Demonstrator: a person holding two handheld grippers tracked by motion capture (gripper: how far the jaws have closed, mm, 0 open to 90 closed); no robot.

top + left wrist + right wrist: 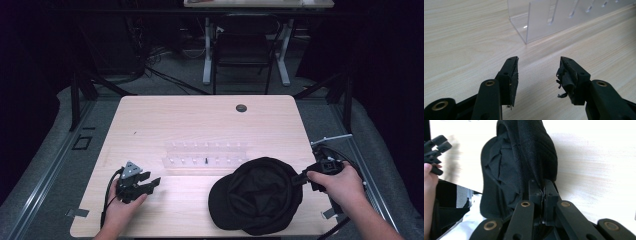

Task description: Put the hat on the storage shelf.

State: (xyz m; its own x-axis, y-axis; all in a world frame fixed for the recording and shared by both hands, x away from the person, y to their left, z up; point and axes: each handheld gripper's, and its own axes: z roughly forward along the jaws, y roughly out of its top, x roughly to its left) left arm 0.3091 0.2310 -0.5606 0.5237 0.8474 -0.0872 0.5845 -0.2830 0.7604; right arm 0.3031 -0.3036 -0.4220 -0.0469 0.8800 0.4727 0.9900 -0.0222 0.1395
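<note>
Jaws first: we see the right gripper [543,185] pinched tight on the edge of a black cap [257,195], its two jaws pressed together with dark fabric caught between them in the right gripper view. Our left gripper [537,72] stands with its jaws spread wide and nothing between them, just above the bare wood of the bench [200,115].

From the high view we find the cap lying on the near right part of the bench, its hollow inside facing up, with its brim toward the front edge. Our right hand [335,182] holds the gripper at the cap's right rim, near the bench's right side. Our left hand [122,202] holds the other gripper at the near left, well apart from the cap.

A clear acrylic rack [207,155] with a row of slots sits in the middle of the bench, just beyond the cap. In the left gripper view its near corner [529,27] rises ahead of the open jaws.

A small dark round hole [241,108] marks the far side of the bench.
</note>
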